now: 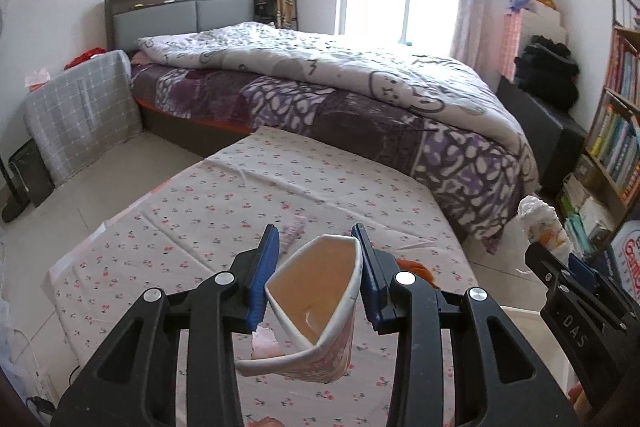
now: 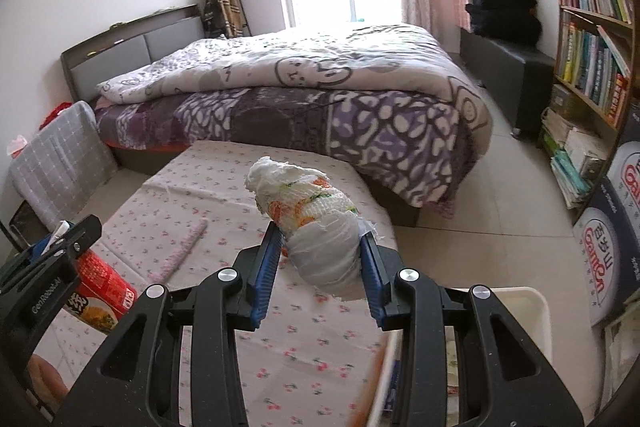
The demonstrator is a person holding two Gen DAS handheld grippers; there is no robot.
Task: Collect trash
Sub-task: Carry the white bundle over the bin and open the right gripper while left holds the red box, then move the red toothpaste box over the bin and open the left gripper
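My left gripper [image 1: 316,267] is shut on a squashed paper cup [image 1: 316,303], orange inside, held above the floral-cloth table [image 1: 200,219]. In the right wrist view the same cup shows its red printed side [image 2: 102,287] under the left gripper [image 2: 60,239]. My right gripper [image 2: 320,267] is shut on a white wad of netting and wrapper with orange print [image 2: 312,219], held above the table's right part. That wad also shows at the right edge of the left wrist view [image 1: 540,223], in the right gripper [image 1: 560,259].
A white bin [image 2: 536,311] stands below right of the table. A rolled pink paper strip [image 2: 182,251] lies on the cloth. An orange scrap [image 1: 420,269] lies by the left gripper. A bed [image 1: 340,87] stands beyond; a bookshelf [image 2: 592,47] stands at right.
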